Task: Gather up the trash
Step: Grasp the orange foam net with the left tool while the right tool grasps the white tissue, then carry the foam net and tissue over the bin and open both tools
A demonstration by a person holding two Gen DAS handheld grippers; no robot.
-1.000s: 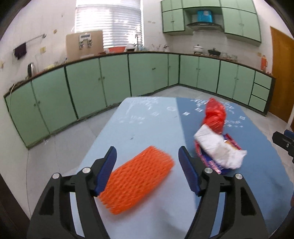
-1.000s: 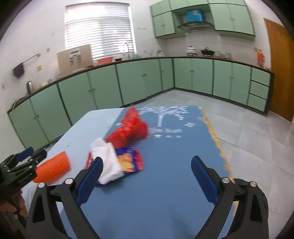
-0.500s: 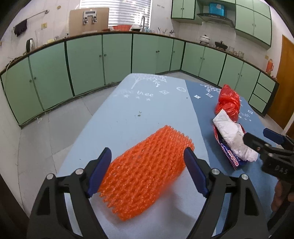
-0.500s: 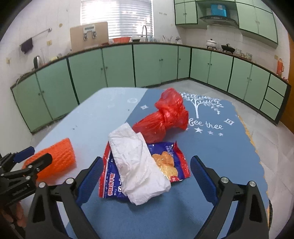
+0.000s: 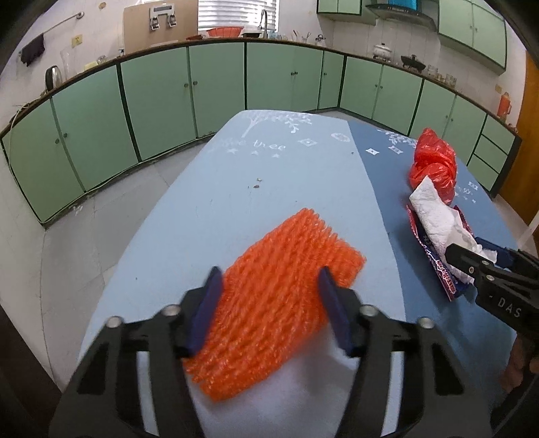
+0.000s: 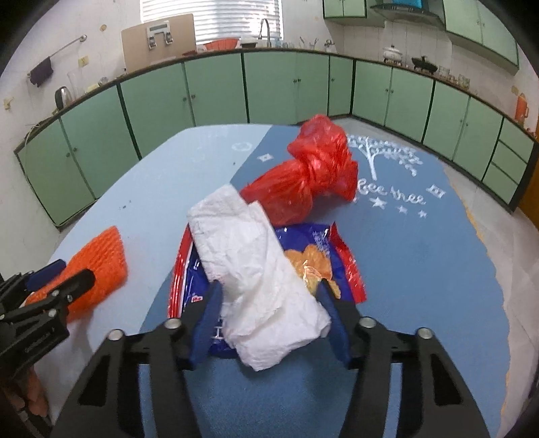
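Two-tone blue table (image 5: pixel 269 188) bearing an orange foam net (image 5: pixel 279 296), a snack wrapper (image 6: pixel 323 256) under crumpled white tissue (image 6: pixel 259 266), and a knotted red bag (image 6: pixel 313 171).

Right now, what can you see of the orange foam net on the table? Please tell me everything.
The orange foam net is a flattened sleeve of soft, ribbed mesh foam, one colour throughout. It lies flat and slantwise on the light blue tablecloth, apart from the other trash. The left gripper straddles its near part, jaws closing, blue pads at its two sides.

Green cabinets (image 5: pixel 215 87) along white tiled walls, grey floor (image 5: pixel 84 242), bright blinded window (image 6: pixel 209 20)
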